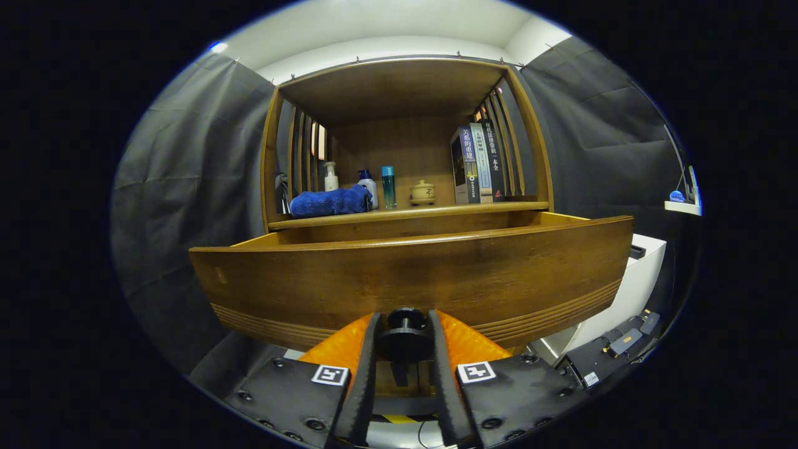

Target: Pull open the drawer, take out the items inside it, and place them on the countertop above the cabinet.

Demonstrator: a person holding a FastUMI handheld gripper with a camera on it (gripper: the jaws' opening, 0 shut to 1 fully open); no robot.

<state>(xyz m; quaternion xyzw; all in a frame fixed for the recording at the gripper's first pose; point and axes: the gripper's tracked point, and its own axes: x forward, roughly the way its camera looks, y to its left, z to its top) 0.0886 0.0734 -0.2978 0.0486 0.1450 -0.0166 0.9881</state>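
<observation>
The hand-held gripper (404, 340) is nearly closed, both fingers pressing the sides of the dark round knob (404, 335) on the wooden drawer (411, 277). The drawer stands pulled partway out of the cabinet, below the surface (405, 213) carrying a blue towel (329, 202), bottles and books.

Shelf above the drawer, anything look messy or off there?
Mostly tidy. The blue towel lies crumpled at the countertop's front edge, before the bottles. The books lean slightly. The gripper is shut on the drawer knob.
</observation>
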